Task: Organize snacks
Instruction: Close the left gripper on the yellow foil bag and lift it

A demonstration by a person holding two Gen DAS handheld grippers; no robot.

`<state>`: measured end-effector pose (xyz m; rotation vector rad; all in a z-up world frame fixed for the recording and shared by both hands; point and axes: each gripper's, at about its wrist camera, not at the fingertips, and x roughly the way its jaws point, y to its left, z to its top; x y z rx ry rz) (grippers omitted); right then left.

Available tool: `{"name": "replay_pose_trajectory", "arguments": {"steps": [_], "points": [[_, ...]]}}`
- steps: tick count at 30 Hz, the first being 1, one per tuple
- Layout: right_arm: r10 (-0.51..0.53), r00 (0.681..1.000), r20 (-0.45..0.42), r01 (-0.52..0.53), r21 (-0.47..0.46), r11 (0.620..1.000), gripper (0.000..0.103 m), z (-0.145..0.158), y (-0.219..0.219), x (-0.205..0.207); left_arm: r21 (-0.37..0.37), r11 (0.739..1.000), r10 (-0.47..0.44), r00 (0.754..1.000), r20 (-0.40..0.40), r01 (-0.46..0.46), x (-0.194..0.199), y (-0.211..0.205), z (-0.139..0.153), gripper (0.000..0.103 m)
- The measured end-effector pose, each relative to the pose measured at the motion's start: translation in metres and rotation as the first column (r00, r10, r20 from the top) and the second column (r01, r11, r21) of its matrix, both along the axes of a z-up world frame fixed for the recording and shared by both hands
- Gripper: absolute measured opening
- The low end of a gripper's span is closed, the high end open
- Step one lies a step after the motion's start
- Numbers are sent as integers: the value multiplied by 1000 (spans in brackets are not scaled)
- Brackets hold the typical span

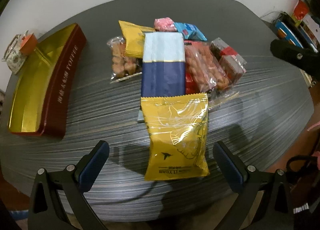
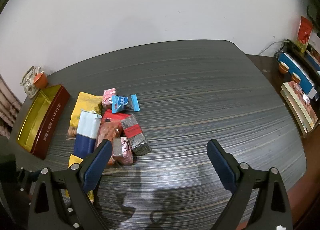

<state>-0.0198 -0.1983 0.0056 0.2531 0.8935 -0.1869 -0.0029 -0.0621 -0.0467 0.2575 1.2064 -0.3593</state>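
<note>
- Left gripper point(image 1: 160, 162): the jaws are spread wide and nothing is held; a yellow packet point(image 1: 177, 142) is framed between the fingers, untouched as far as can be judged.
- Right gripper point(image 2: 158, 162): likewise spread wide and empty, poised over bare table point(image 2: 200, 98) just right of the snack pile.
- Snack pile: a blue-and-pale packet point(image 1: 163, 64) is seen overlapping the yellow packet's far end; clear bags of nuts point(image 1: 202, 64), dark red-banded bars point(image 1: 228, 56), a pink sweet point(image 1: 164, 24) and a bright blue wrapper point(image 1: 190, 30) are heaped around it.
- Toffee box point(image 1: 60, 82): set well left of the pile, open, with its gold lining bare.
- Progress: judged barely begun; no snack is in the box and every packet remains to be sorted.
</note>
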Motion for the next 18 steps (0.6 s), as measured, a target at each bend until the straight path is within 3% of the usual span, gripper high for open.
{"name": "replay_pose_trajectory", "arguments": {"steps": [4, 13, 18], "points": [[0, 1000, 2, 0, 2, 1000, 94, 0, -2, 0, 12, 1000, 15, 1000, -23, -14, 6, -2, -7, 101], [-26, 1000, -16, 26, 4, 1000, 94, -3, -11, -1, 17, 999, 41, 997, -62, -40, 13, 1, -18, 74], [-33, 999, -21, 33, 2, 999, 94, -4, -14, -1, 8, 999, 48, 997, -55, -48, 16, 5, -21, 68]]}}
